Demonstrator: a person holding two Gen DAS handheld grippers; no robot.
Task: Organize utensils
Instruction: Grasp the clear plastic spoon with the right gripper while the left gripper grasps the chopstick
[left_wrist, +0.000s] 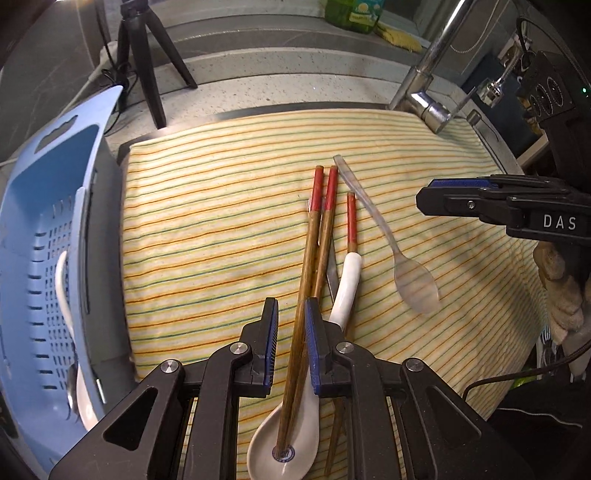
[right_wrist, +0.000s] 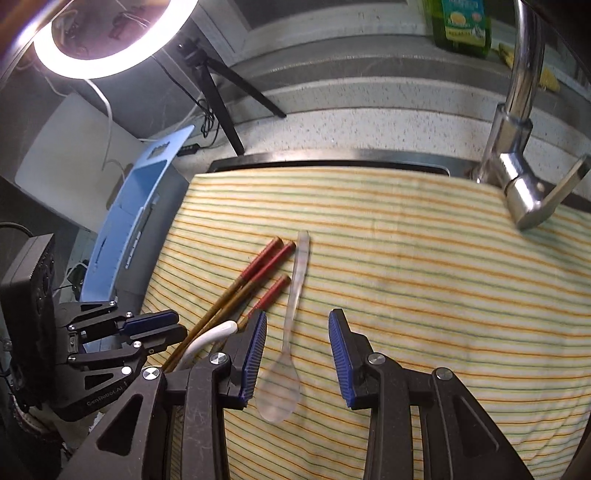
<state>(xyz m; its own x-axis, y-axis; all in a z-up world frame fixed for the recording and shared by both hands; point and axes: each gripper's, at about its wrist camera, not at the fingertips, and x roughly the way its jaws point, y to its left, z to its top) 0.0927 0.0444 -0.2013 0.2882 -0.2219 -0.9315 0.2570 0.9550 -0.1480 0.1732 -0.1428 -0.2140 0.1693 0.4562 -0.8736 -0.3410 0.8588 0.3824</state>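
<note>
Nearest to the left camera, the left claw stands over the pile of utensils with its jaws narrow, and one wooden chopstick passes between them; whether the pads really press on it I cannot tell, because a small gap shows at the left pad. This chopstick lies with its tip inside the bowl of a white ceramic spoon, and beside it are two more red-tipped chopsticks and a thin metal piece, all on the striped cloth that covers the surface. A little further, the right claw hovers with its jaws apart on both sides of a clear plastic spoon, which lies flat on the cloth and is not gripped. To the left edge stands the blue basket, and at least one white spoon is already inside it. I judge that the sorting has only begun: most utensils are still on the cloth and must go to the basket. Behind are the tap and a tripod.
</note>
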